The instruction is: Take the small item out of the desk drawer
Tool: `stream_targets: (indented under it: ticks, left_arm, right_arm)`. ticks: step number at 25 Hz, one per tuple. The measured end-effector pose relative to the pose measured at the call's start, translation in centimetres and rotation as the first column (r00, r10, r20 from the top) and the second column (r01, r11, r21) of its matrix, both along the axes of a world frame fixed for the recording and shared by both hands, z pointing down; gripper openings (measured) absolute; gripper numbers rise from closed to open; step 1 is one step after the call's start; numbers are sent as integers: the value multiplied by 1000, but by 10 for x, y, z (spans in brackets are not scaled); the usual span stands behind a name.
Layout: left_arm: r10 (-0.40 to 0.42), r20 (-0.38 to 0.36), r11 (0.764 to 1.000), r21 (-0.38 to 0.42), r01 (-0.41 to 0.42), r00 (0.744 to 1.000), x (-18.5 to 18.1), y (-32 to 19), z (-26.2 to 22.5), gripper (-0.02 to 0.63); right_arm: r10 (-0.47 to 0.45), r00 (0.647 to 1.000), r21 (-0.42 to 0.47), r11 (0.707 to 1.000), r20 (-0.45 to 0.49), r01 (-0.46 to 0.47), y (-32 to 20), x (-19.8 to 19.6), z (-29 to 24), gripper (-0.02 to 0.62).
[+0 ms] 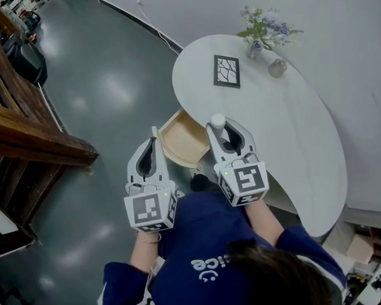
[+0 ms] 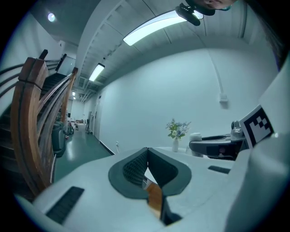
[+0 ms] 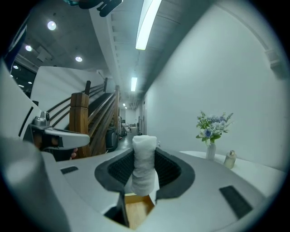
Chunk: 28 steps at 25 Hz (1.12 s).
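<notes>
A small white cloth roll [image 1: 218, 120] stands upright between the fingers of my right gripper [image 1: 219, 124], which is shut on it above the table edge beside the open drawer. In the right gripper view the roll [image 3: 144, 164] fills the gap between the dark pads, with the drawer's wooden inside [image 3: 136, 209] below. The drawer [image 1: 182, 141] juts out from the white oval table [image 1: 291, 130] and its pale wood bottom looks bare. My left gripper [image 1: 154, 133] hovers at the drawer's left edge, jaws shut together with nothing in them [image 2: 147, 156].
On the table stand a framed picture [image 1: 226, 71], a vase of flowers [image 1: 262, 30] and a small bottle [image 1: 277, 67]. A wooden staircase [image 1: 23, 125] runs along the left. Grey floor [image 1: 111, 89] lies between it and the table.
</notes>
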<state>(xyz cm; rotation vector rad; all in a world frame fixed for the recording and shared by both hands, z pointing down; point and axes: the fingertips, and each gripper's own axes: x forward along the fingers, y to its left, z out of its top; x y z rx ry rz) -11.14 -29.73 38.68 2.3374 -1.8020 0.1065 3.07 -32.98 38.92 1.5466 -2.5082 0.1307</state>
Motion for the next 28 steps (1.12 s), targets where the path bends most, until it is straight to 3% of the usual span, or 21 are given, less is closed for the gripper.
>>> stream_targets:
  ticks: [5, 28]
  left_arm:
    - [-13, 38, 1000, 21, 12, 999, -6, 2, -8, 4]
    - [-14, 44, 999, 29, 12, 999, -3, 12, -8, 4]
  right_arm:
    - [9, 1000, 19, 1000, -14, -9, 2, -2, -14, 140]
    - [-22, 1000, 55, 998, -20, 23, 15, -2, -18, 140]
